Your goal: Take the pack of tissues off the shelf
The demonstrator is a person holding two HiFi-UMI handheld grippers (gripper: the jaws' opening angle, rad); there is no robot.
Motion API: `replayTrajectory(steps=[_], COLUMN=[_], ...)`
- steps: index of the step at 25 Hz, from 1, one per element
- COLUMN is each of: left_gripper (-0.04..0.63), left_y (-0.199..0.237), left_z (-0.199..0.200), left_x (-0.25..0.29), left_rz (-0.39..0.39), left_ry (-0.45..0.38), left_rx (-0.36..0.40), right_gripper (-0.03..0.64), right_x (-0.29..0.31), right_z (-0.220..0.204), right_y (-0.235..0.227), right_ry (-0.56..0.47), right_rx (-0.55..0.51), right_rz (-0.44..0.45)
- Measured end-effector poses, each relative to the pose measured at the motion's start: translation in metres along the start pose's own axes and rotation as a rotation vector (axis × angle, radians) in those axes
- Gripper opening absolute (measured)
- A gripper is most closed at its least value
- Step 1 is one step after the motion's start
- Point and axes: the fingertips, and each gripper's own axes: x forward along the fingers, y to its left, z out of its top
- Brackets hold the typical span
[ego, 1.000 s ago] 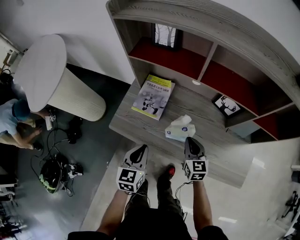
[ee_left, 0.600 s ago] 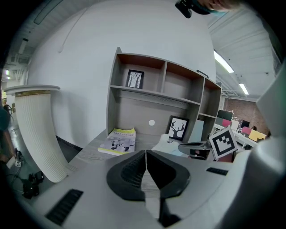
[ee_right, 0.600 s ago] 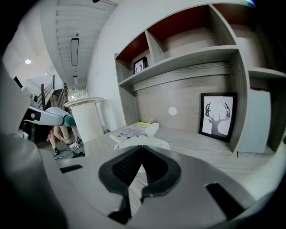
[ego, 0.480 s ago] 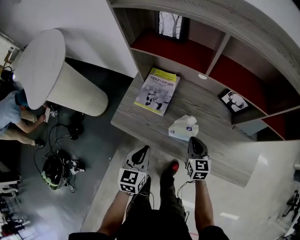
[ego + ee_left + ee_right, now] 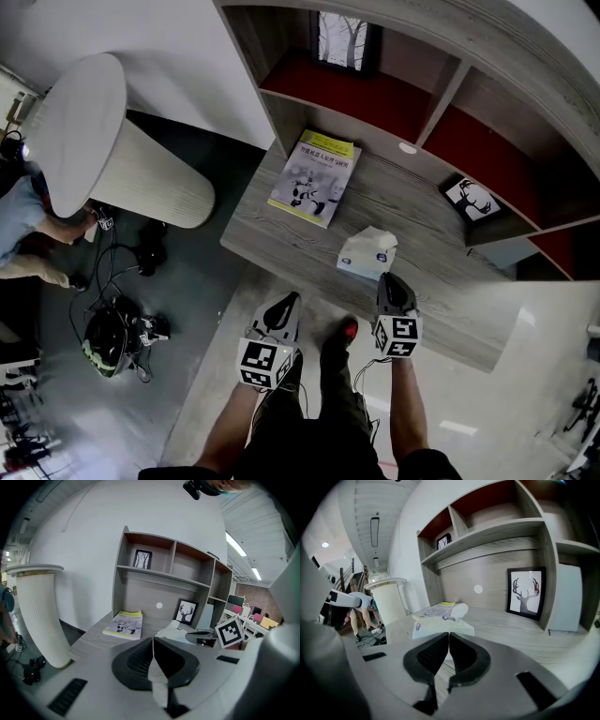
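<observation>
White soft pack of tissues (image 5: 366,257) with blue print: lies flat on the grey wood-grain tabletop (image 5: 272,234) near its front edge, with one tissue sticking up from its top. I see nothing gripping it.
Right hand-held gripper (image 5: 390,279): jaws are pressed together with nothing between them. The tip is aimed at the pack of tissues and sits just beside its near side; I cannot tell whether it touches.
Left hand-held gripper (image 5: 288,299): jaws are together as well and empty. It is held off the tabletop's front edge, above the floor, apart from the pack.
Yellow-edged booklet (image 5: 313,178): flat on the tabletop, left of the pack and further back.
Black-framed deer picture (image 5: 470,198): stands at the back right of the tabletop, under the grey shelf unit (image 5: 450,92) with red-lined compartments.
Black-framed tree picture (image 5: 341,41): upright in the upper left compartment.
White ribbed round pedestal (image 5: 141,178): on the floor, left of the tabletop.
Person (image 5: 19,220): crouched at the far left edge of my head view.
</observation>
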Motion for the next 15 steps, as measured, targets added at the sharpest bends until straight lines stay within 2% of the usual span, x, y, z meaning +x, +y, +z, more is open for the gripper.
replayTrajectory(steps=[6,7,8,9,15], left_gripper=[0.014,0.014,0.014,0.014,0.014], left_y=[0.010,0.011,0.011,0.011,0.014], left_z=[-0.002,-0.002,-0.001,-0.001,0.000], left_x=[-0.004,-0.004,-0.004,-0.004,-0.008], left_rz=[0.015,0.014,0.012,0.010,0.000], left_ry=[-0.002,-0.002,-0.002,-0.002,-0.004], left_rx=[-0.009,-0.008,-0.008,-0.007,0.001], right_gripper=[0.034,0.058,0.124,0.146,0.163], right_x=[0.008,0.009,0.009,0.009,0.006], right_z=[-0.009,-0.010,-0.011,-0.012,-0.007], right_y=[0.005,0.006,0.007,0.009,0.013], right_ry=[0.019,0.021,0.022,0.022,0.011], right_rx=[0.028,0.036,0.048,0.058,0.057], right_rz=[0.022,0.027,0.035,0.040,0.027])
